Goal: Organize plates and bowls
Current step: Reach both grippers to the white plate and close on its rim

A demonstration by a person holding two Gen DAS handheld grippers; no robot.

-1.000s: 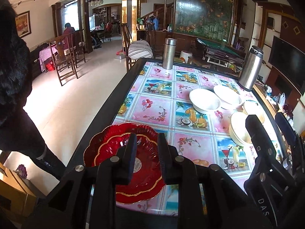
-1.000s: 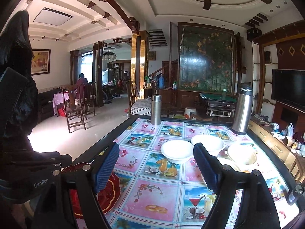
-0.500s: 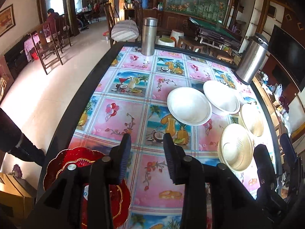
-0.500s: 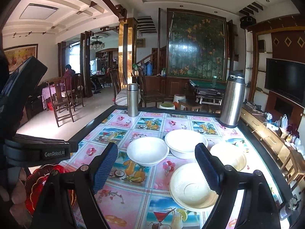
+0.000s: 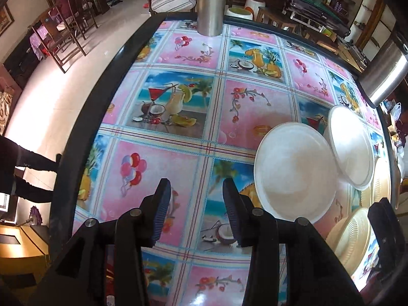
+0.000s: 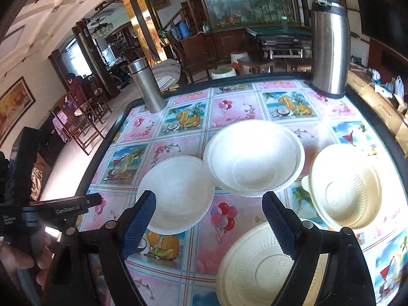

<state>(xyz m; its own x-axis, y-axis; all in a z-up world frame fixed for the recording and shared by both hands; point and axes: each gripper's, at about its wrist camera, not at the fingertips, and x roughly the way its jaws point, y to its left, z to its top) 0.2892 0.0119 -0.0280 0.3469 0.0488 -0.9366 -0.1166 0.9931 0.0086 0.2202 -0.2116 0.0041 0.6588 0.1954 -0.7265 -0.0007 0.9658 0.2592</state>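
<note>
On the table: a glossy cloth (image 6: 229,117) printed with cocktails, fruit and balloons covers the top inside a dark rim; four pale dishes sit grouped toward the right side
Left gripper (image 5: 196,213): jaws parted with nothing between them, only bare cloth under the tips; it hangs over the near middle of the table, pointing steeply down
Right gripper (image 6: 207,225): jaws spread wide and empty; one tip lies over the near edge of the white plate, the other over the far edge of the cream plate; whether either tip touches a dish I cannot tell
White plate (image 6: 178,191): shallow, left of the group; just right of the left gripper's tips in the left wrist view
White bowl (image 6: 255,158): deeper, just beyond and right of the white plate; its rim seems to overlap that plate's far edge
Cream bowl (image 6: 349,186): ribbed, with a small lug on its left rim, far right of the group
Cream plate (image 6: 257,270): ribbed, nearest of the four, partly behind the right gripper's arm
Steel flask (image 6: 146,86): upright at the far left edge
Steel jug (image 6: 329,43): taller, black-lidded, upright at the far right corner
Beyond the table: wooden chairs (image 5: 63,33) on a pale floor, a person seated far off at left
</note>
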